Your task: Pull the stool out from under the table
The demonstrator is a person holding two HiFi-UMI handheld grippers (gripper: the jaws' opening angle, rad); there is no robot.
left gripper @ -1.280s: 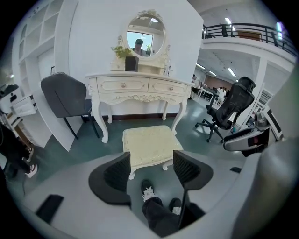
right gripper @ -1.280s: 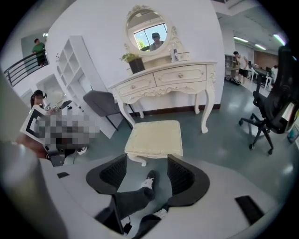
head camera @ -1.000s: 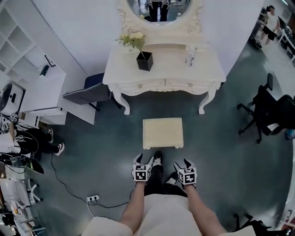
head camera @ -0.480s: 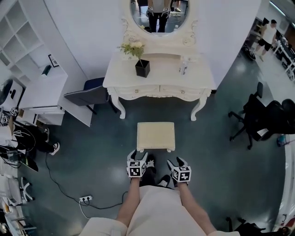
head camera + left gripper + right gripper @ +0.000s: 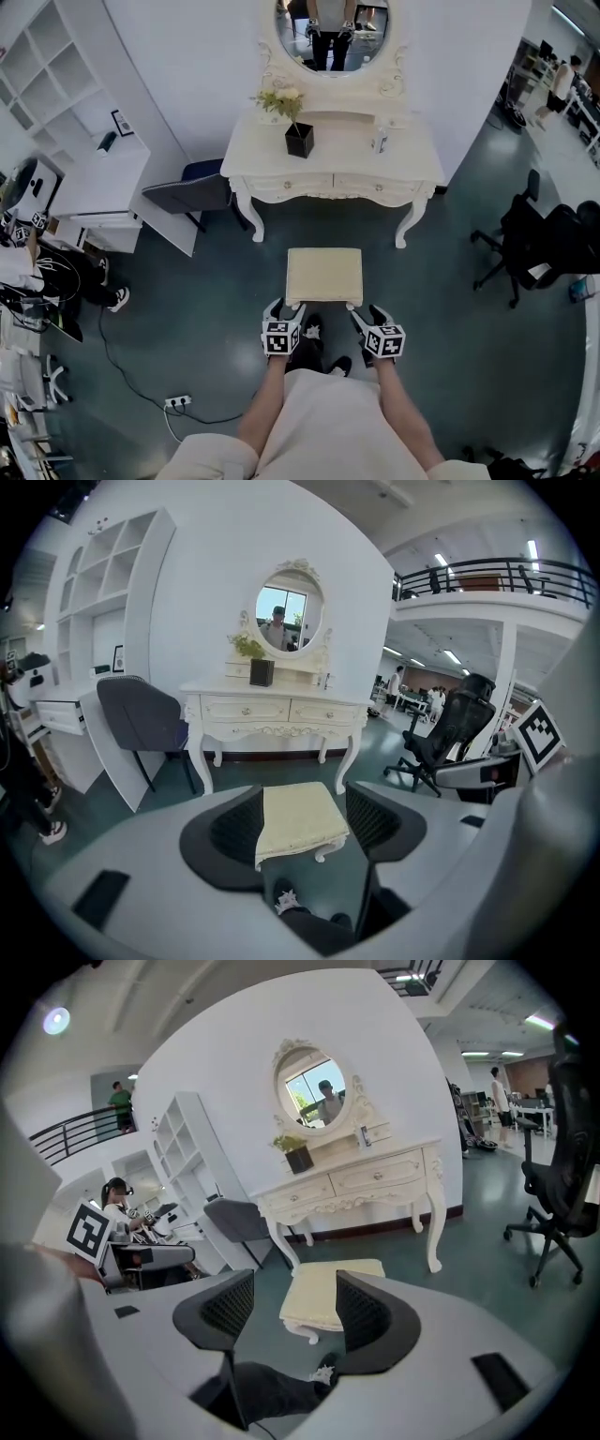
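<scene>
The dark teal floor point(image 5: 187, 300) spreads out under everything. Straight ahead of both grippers, against the wall, stands the white carved dressing table point(image 5: 337, 141) with an oval mirror point(image 5: 330, 28) above it. Between that table and the gripper tips sits the cream square-topped stool with short white legs point(image 5: 323, 277). It is fully clear of the table's front edge and just ahead of the tips. The left gripper point(image 5: 284, 309) points toward the stool's near left corner. Its jaws stand wide apart with nothing pinched, and only the stool shows through the gap, lower and beyond. The right gripper point(image 5: 367, 315) points toward the near right corner, its jaws likewise spread wide and empty. On the tabletop, well beyond the left gripper, sits a small black square pot of pale flowers point(image 5: 298, 139).
</scene>
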